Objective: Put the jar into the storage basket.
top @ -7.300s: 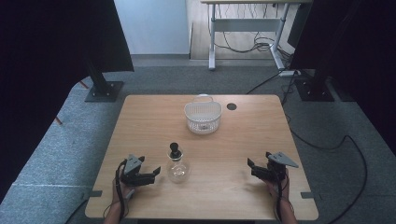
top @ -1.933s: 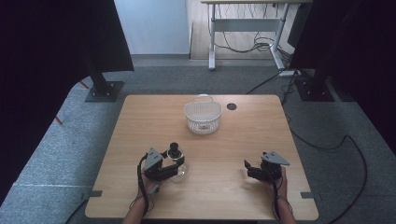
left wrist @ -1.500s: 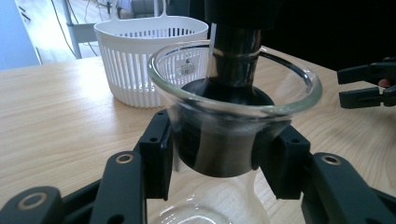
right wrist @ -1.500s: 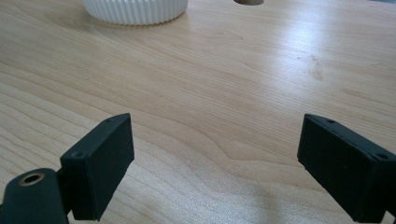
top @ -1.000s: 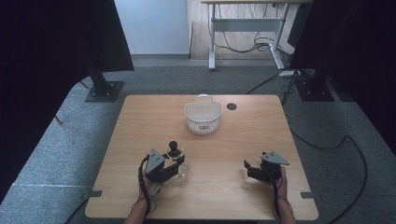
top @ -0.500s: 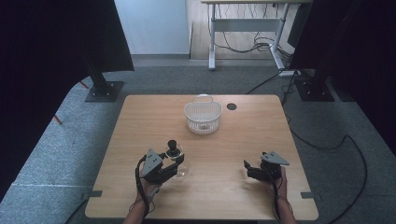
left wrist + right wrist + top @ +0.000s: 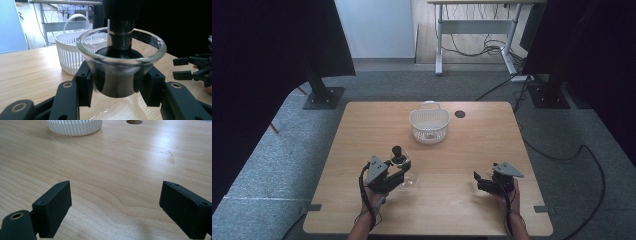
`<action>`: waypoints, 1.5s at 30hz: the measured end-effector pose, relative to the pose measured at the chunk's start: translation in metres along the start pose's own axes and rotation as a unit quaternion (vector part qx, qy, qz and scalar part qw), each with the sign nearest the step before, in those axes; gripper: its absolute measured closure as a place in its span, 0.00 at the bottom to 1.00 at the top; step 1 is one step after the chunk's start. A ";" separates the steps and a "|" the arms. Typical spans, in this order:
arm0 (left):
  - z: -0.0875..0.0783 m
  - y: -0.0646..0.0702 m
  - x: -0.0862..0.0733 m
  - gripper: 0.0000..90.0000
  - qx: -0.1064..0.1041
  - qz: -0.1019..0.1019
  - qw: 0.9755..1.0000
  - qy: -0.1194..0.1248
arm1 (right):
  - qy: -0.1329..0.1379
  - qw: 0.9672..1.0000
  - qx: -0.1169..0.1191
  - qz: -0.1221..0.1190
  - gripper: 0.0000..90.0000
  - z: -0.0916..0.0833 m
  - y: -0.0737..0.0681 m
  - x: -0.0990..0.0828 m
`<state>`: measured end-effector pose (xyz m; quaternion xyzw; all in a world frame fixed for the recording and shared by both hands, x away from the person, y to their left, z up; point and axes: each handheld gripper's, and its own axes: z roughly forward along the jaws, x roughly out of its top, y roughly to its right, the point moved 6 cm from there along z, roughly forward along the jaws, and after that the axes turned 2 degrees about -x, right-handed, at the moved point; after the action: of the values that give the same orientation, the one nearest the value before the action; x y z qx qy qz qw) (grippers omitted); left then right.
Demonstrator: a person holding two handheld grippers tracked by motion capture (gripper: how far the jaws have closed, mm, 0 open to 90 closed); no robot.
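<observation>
The left gripper (image 7: 117, 92) pinches the neck of a glass flask (image 7: 120, 72), one pad (image 7: 85, 85) on each side just under the flared rim, with a dark stopper (image 7: 121, 37) seated in the mouth. The flask stands on the table (image 7: 462, 150) near its front edge, left of centre, well short of the white basket (image 7: 429, 125). The right gripper (image 7: 113, 212) rests low over bare wood at the front right, jaws spread wide with nothing between them.

basket (image 7: 429, 126) behind glass bottle (image 7: 403, 172), on table (image 7: 362, 130)

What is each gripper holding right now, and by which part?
Left gripper clamps the glass bottle by its neck, just under the flared rim. Right gripper is open, holding nothing.
</observation>
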<state>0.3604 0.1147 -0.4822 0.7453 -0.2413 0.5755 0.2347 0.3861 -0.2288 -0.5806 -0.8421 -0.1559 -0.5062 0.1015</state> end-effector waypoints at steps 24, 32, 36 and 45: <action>0.004 -0.005 0.033 0.56 -0.020 -0.020 0.999 0.024 | -0.002 1.000 0.000 -0.006 0.11 0.001 -0.001 0.000; 0.011 -0.004 0.043 0.56 -0.022 -0.014 0.999 0.024 | -0.003 1.000 0.001 -0.007 0.11 0.001 -0.001 0.000; 0.015 -0.002 0.048 0.56 -0.027 -0.011 0.999 0.026 | -0.004 1.000 0.001 -0.009 0.11 0.001 -0.001 0.000; 0.023 -0.004 0.059 0.56 -0.028 -0.004 0.999 0.027 | -0.006 1.000 0.004 -0.007 0.11 0.001 -0.001 0.000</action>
<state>0.3931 0.0979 -0.4308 0.7239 -0.2479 0.5870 0.2643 0.3866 -0.2272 -0.5814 -0.8437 -0.1646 -0.5009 0.1005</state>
